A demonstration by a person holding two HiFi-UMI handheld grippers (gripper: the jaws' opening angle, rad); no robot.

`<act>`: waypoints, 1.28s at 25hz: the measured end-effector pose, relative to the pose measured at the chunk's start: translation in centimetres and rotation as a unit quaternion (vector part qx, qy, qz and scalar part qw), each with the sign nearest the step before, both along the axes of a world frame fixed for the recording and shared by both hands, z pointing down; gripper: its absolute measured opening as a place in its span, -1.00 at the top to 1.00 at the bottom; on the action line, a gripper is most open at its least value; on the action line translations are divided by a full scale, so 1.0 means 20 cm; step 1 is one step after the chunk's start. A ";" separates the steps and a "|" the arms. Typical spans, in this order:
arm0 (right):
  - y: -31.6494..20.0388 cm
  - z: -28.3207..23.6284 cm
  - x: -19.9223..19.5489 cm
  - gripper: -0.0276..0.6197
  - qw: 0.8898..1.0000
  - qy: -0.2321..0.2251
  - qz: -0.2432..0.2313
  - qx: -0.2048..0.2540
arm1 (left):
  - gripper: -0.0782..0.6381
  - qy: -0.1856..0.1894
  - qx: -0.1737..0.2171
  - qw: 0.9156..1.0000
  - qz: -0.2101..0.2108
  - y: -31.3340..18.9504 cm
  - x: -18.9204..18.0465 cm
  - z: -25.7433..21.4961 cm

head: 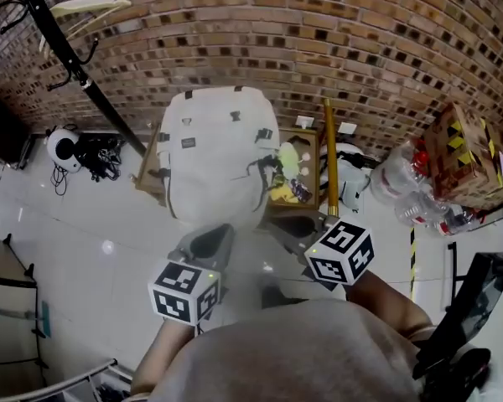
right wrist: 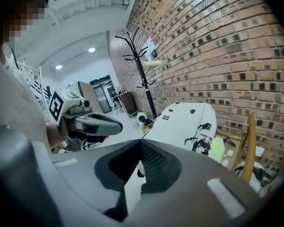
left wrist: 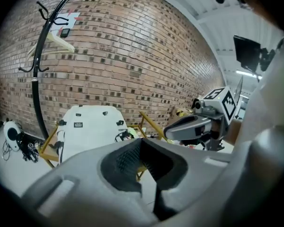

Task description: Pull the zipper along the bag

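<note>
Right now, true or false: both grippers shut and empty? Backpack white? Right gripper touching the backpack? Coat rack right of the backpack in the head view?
1. The left gripper and the right gripper are both shut with nothing between them. True.
2. The backpack is white. True.
3. The right gripper touches the backpack. False: both grippers are clear of it.
4. In the head view the coat rack stands right of the backpack. False: it stands to its left.

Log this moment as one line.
phase: pre-reach | left gripper: shut, empty | right gripper: shut, empty | backpack: ahead, untouched
</note>
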State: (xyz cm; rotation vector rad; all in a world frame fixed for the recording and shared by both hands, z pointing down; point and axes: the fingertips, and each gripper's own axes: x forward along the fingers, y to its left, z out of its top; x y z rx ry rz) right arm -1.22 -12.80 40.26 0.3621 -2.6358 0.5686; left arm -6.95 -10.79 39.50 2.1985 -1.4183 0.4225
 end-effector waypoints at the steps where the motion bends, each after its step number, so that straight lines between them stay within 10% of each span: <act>1: -0.06 -0.01 -0.01 0.92 1.000 -0.002 0.000 0.002 | 0.78 -0.004 0.001 1.000 -0.001 -0.06 -0.01 -0.01; 24: -0.53 0.18 -0.11 0.92 0.999 0.032 0.036 0.024 | 0.78 -0.036 -0.035 0.996 0.072 -0.60 -0.09 0.19; 32: -0.64 0.55 -0.24 0.92 0.997 0.074 0.026 -0.019 | 0.32 -0.076 -0.126 0.976 0.160 -0.84 -0.04 0.56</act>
